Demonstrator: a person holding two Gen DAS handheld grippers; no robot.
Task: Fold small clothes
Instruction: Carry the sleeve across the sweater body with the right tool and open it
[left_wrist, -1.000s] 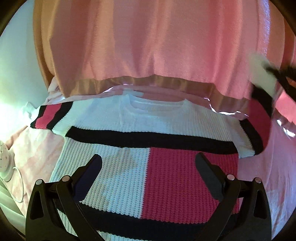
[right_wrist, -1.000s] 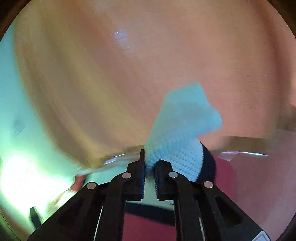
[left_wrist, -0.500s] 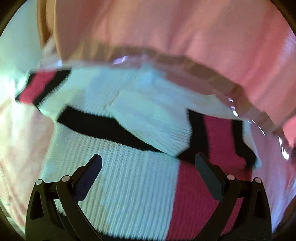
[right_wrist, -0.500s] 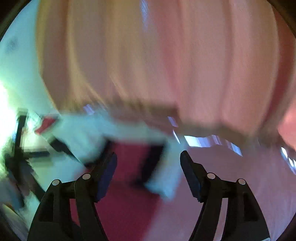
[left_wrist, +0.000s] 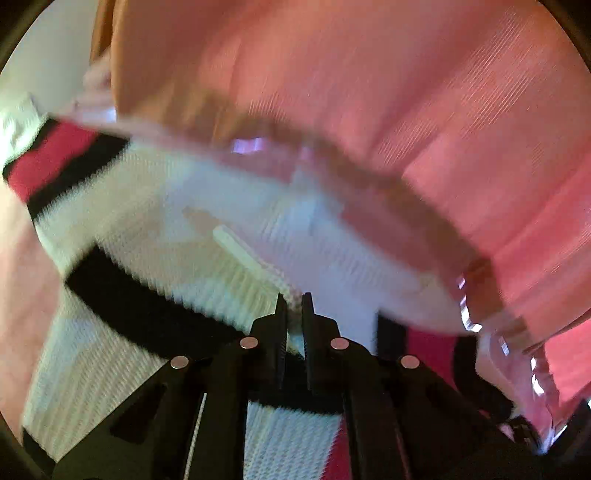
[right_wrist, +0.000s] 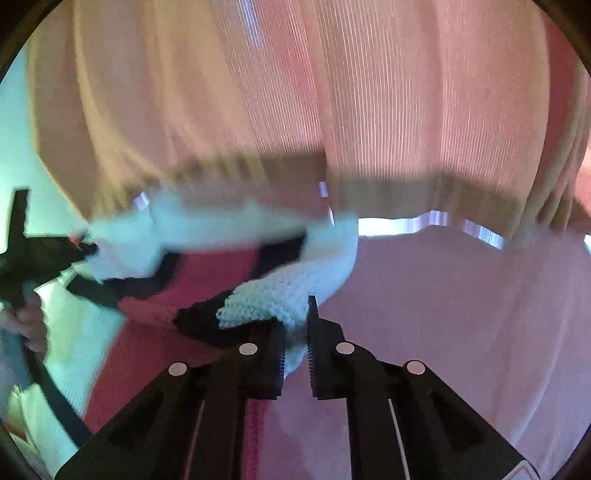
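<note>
knit sweater (left_wrist: 155, 236), both jaws now clamped

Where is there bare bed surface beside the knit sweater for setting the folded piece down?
The widest bare patch is pink sheet, right of the sweater and below the curtain hem. A narrower strip of sheet lies left of the sweater in the left wrist view. The middle is crowded: the left gripper and right gripper both pinch sweater fabric.
</note>
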